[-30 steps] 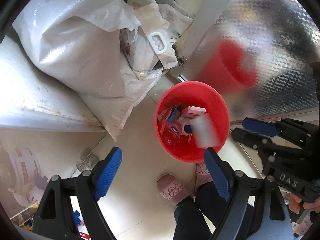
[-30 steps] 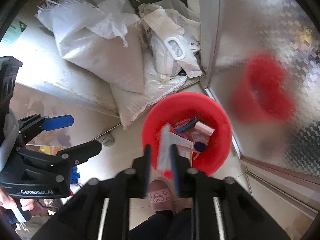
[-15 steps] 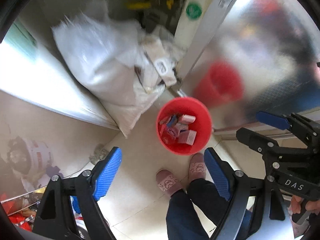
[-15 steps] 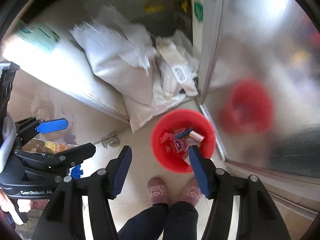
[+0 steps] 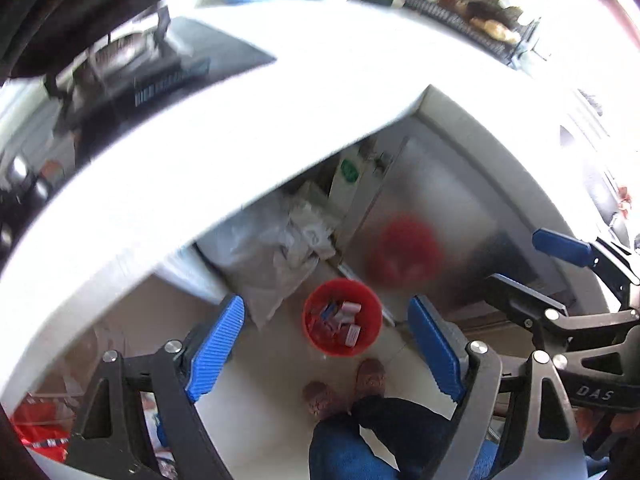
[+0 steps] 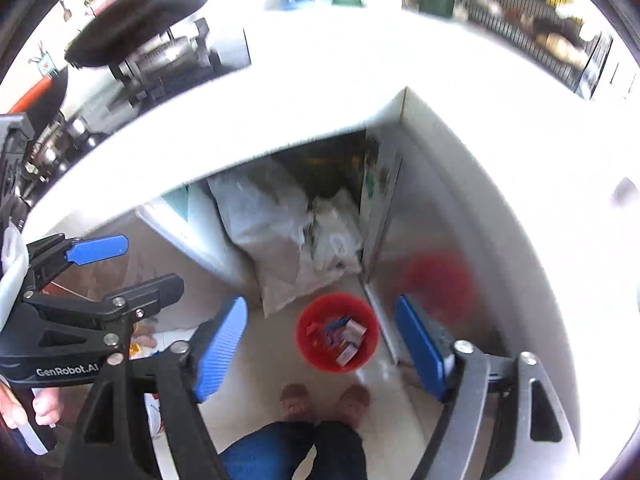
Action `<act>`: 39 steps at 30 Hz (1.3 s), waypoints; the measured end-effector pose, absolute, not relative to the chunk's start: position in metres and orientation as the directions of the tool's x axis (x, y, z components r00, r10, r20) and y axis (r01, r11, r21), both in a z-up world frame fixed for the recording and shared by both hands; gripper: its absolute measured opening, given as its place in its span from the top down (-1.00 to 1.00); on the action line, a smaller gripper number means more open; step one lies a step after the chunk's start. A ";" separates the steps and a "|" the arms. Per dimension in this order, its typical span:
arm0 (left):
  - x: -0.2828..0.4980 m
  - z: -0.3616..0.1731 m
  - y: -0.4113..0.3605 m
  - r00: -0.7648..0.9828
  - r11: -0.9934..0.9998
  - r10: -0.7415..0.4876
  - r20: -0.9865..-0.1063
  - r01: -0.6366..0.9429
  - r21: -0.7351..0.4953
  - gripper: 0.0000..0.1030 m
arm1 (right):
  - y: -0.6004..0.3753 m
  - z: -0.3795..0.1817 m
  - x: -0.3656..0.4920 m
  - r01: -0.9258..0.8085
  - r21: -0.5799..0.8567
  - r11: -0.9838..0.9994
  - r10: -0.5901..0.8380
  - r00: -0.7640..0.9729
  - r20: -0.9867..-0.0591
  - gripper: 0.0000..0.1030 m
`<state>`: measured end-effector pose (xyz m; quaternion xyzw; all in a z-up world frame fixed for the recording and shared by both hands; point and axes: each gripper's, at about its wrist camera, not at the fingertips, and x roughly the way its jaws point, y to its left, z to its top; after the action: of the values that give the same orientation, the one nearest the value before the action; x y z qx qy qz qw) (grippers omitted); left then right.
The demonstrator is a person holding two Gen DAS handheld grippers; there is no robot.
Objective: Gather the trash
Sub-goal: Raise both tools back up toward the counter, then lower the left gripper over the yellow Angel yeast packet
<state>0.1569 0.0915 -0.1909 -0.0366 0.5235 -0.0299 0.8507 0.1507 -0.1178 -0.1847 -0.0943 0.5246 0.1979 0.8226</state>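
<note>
Both tools now sit far higher above the bin (image 5: 341, 328), which looks small below. The right tool (image 6: 320, 350), shut on a white packet a second ago, gapes empty. The white table (image 5: 248, 128) enters view.

The red bucket (image 5: 341, 322) looks like smooth, slightly glossy plastic, with small paper or card packets (image 6: 347, 340) inside. Left of it, the white sacks (image 5: 276, 256) look like matt woven plastic, creased and rough. To the right, the metal door panel (image 5: 432, 216) has a brushed, hazily reflective finish. The floor (image 6: 264, 364) looks like smooth, pale, glossy tile. Both grippers' blue pads (image 5: 216, 346) are ribbed and matt.
</note>
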 end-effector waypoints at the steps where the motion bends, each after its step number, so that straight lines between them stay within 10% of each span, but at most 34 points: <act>1: 0.159 -0.184 0.090 0.460 0.995 -0.094 -0.883 0.022 -0.094 -0.61 | -0.119 -0.176 0.149 -0.421 0.045 0.906 0.224 0.386 -0.895 -0.61; 7: 0.176 -0.142 0.065 0.515 0.992 -0.124 -0.848 0.094 -0.088 -0.62 | -0.143 -0.136 0.149 -0.376 0.025 0.926 0.204 0.446 -0.871 -0.96; 39: 0.430 -0.131 -0.138 0.388 0.888 -0.220 -0.895 0.459 -0.020 -0.68 | -0.294 -0.117 0.301 -0.026 -0.016 1.000 -0.001 0.490 -0.872 -0.98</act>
<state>0.4298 -0.1380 -0.1314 0.1162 0.5137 -0.2058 0.8248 0.3006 -0.2941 -0.1169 -0.0133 0.5050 0.0073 0.8630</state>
